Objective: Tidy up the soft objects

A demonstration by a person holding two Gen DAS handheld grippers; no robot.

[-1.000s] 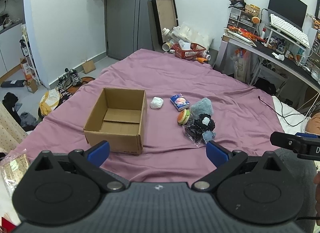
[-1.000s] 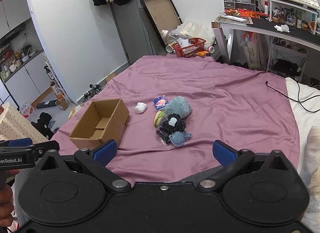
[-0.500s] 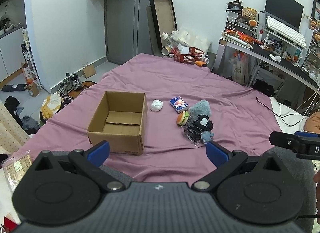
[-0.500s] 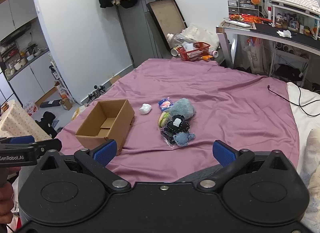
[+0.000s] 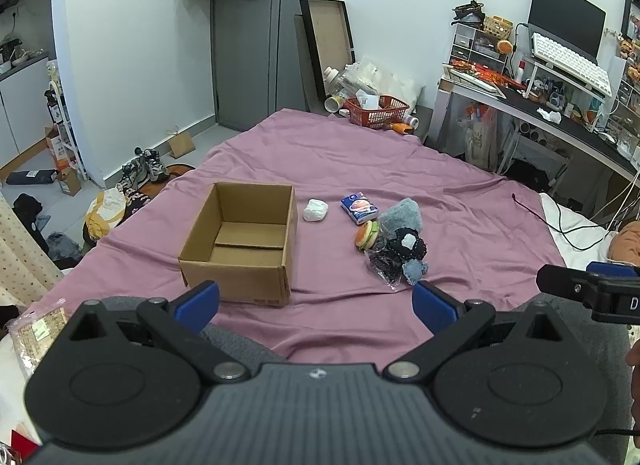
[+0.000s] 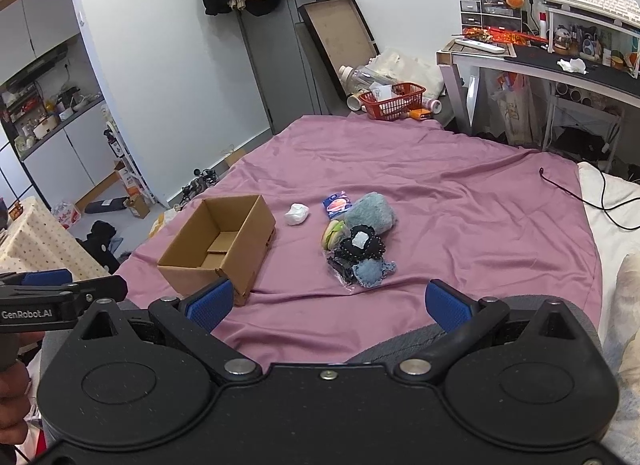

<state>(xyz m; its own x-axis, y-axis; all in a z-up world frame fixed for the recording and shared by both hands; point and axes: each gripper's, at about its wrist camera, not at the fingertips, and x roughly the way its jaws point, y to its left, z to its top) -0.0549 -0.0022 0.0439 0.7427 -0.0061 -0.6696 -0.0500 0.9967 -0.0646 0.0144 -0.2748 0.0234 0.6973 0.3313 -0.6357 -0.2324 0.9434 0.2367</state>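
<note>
Both grippers, left gripper [image 5: 316, 299] and right gripper [image 6: 329, 303], jaws apart, empty. Fluffy grey-blue plush pad [image 6: 371, 211]: light, squashy; prob. pinch mid-bulk. Open brown cardboard box [image 5: 244, 240] empty.

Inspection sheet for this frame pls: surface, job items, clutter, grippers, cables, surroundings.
Surface: purple bedsheet, wrinkled, covers the bed.
Job's things: open cardboard box, nothing seen inside. To its right a white soft lump, a blue packet, and a touching pile: burger plush, grey-blue fluffy item, black crocheted piece, denim piece, clear bag.
Clutter: nothing else seen on the sheet near the box.
Grippers: left gripper open, holding nothing; right gripper open, holding nothing; both short of the items.
Cables: black cable ends on the sheet's right edge.
Surroundings: red basket beyond the bed, crowded desk at right, shoes on the floor at left.
</note>
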